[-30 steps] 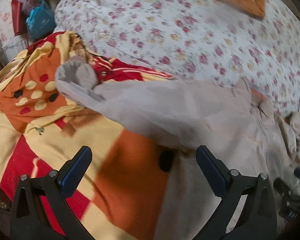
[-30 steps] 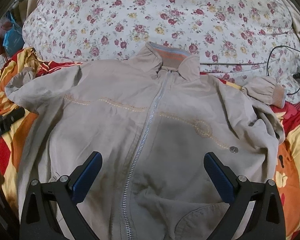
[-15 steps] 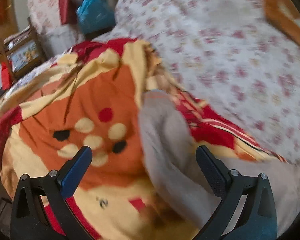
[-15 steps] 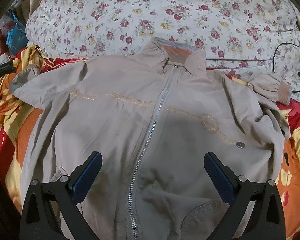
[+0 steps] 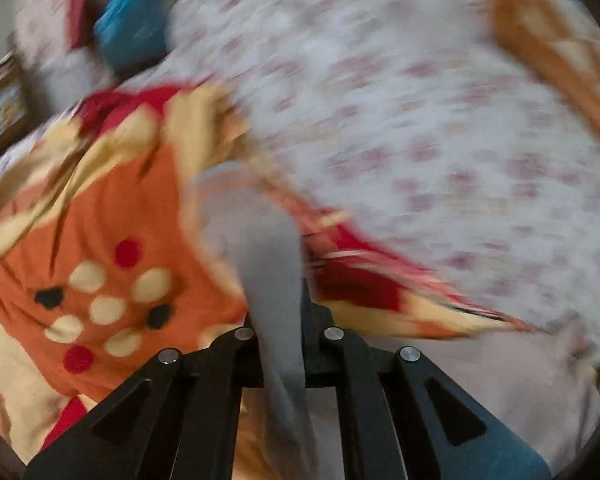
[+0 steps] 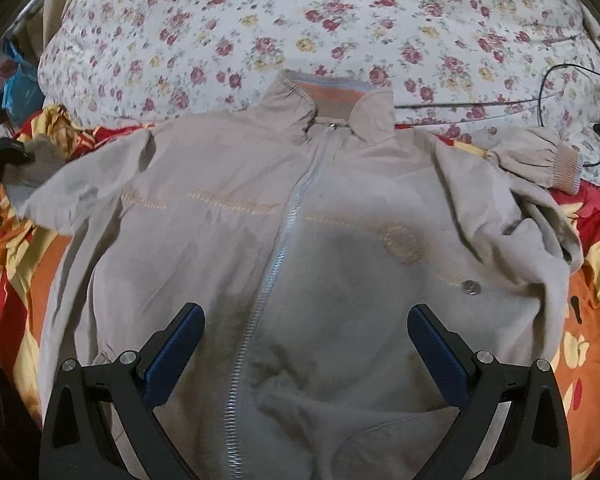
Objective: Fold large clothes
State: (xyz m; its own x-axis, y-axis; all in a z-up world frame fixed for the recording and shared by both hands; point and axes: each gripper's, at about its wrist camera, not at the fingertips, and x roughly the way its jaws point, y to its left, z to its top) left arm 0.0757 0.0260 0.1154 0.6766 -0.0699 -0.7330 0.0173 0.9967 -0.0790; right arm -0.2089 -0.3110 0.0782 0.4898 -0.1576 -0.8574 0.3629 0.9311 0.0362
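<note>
Spreading across the back of both views, a white floral quilt point(image 6: 340, 20), bunched up behind everything else. Lying in front of it, an orange, red and cream patterned blanket point(image 5: 112, 216), covering the surface and showing on both flanks of the right wrist view. Resting front-up on that blanket, a large beige jacket point(image 6: 228, 248), zipped to the collar, its collar end touching the quilt's edge and its hem nearest the right camera. Trailing out to the jacket's left side, a sleeve point(image 5: 260, 264), blurred in the left wrist view, running from the blanket down into the left gripper point(image 5: 286, 320). Clamping that sleeve between closed fingers, the left gripper, seen also as a dark shape at the far left edge of the right wrist view. Folding back on the opposite side, the other sleeve, its ribbed cuff point(image 6: 564, 168) lying at the quilt's edge. Hovering over the jacket's lower front, the right gripper point(image 6: 304, 344), fingers spread wide apart and holding nothing, one blue pad on each side of the zipper point(image 6: 276, 256). Curling over the quilt at the far right, a thin black cable point(image 6: 560, 76). Sitting on the jacket's chest beneath the stitched line, a small metal snap point(image 6: 471, 288).
</note>
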